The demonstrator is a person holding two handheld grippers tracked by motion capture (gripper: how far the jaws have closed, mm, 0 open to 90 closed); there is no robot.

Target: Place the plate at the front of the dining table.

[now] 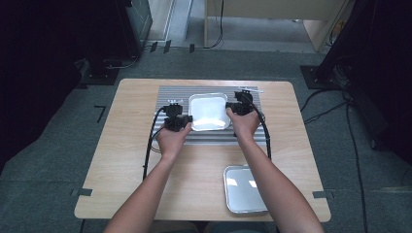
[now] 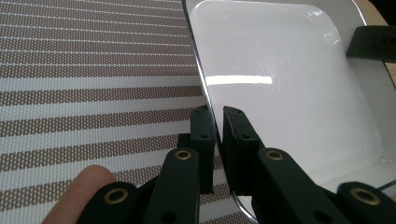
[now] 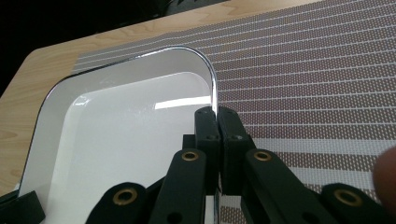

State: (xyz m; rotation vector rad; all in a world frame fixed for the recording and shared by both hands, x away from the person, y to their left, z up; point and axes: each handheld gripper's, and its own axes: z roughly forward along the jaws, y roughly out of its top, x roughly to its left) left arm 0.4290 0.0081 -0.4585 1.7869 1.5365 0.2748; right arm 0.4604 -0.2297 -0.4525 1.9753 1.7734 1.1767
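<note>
A shiny white tray (image 1: 209, 114) with rounded corners is over a striped mat (image 1: 170, 94) at the back of the table. My left gripper (image 1: 187, 118) is at the tray's left rim and my right gripper (image 1: 229, 109) at its right rim. In the left gripper view the jaws (image 2: 218, 114) are shut on the thin edge of the tray (image 2: 280, 84). The right gripper (image 3: 217, 114) likewise pinches the rim of the tray (image 3: 121, 135). Whether the tray rests on the mat or hangs just above it, I cannot tell.
A second metal tray (image 1: 243, 189) lies at the table's front right, partly under the person's right forearm. The striped mat (image 2: 93, 70) spreads well beyond the held tray on both sides. Cables trail from both grippers across the wooden tabletop (image 1: 126, 170).
</note>
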